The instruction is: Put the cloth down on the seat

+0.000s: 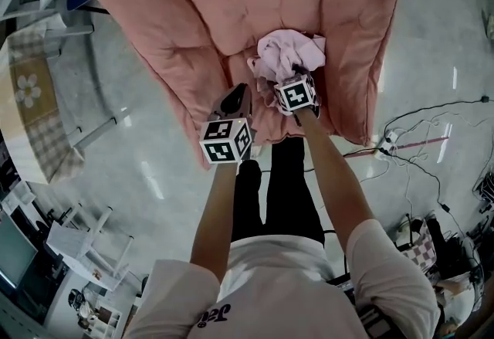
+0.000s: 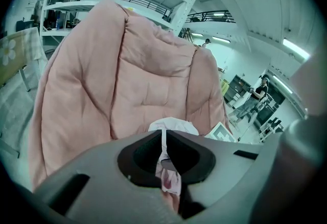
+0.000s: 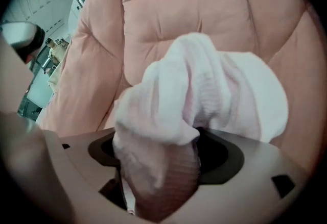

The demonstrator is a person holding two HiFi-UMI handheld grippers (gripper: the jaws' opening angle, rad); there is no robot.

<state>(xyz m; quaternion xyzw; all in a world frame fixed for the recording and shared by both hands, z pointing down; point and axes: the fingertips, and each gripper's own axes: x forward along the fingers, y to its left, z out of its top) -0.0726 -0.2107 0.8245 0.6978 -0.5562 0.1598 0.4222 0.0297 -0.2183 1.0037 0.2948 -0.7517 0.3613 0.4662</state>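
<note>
A crumpled pale pink cloth (image 1: 287,55) lies bunched on the seat of a big pink padded chair (image 1: 193,5). My right gripper (image 1: 297,71) is at the cloth's near edge. In the right gripper view its jaws stand wide, and the cloth (image 3: 204,95) fills the gap loosely and spills over them, hiding the tips of the right gripper (image 3: 168,154). My left gripper (image 1: 235,96) hovers over the seat's front edge, a little left of the cloth. In the left gripper view, the left gripper (image 2: 163,136) shows only a thin slit between its jaws, with the cloth (image 2: 173,125) beyond.
The chair's padded back (image 2: 138,75) and side wings rise around the seat. A checked table (image 1: 31,98) stands at the left and white furniture (image 1: 85,245) at the lower left. Cables and a power strip (image 1: 390,143) lie on the floor at the right. My legs (image 1: 278,191) stand before the chair.
</note>
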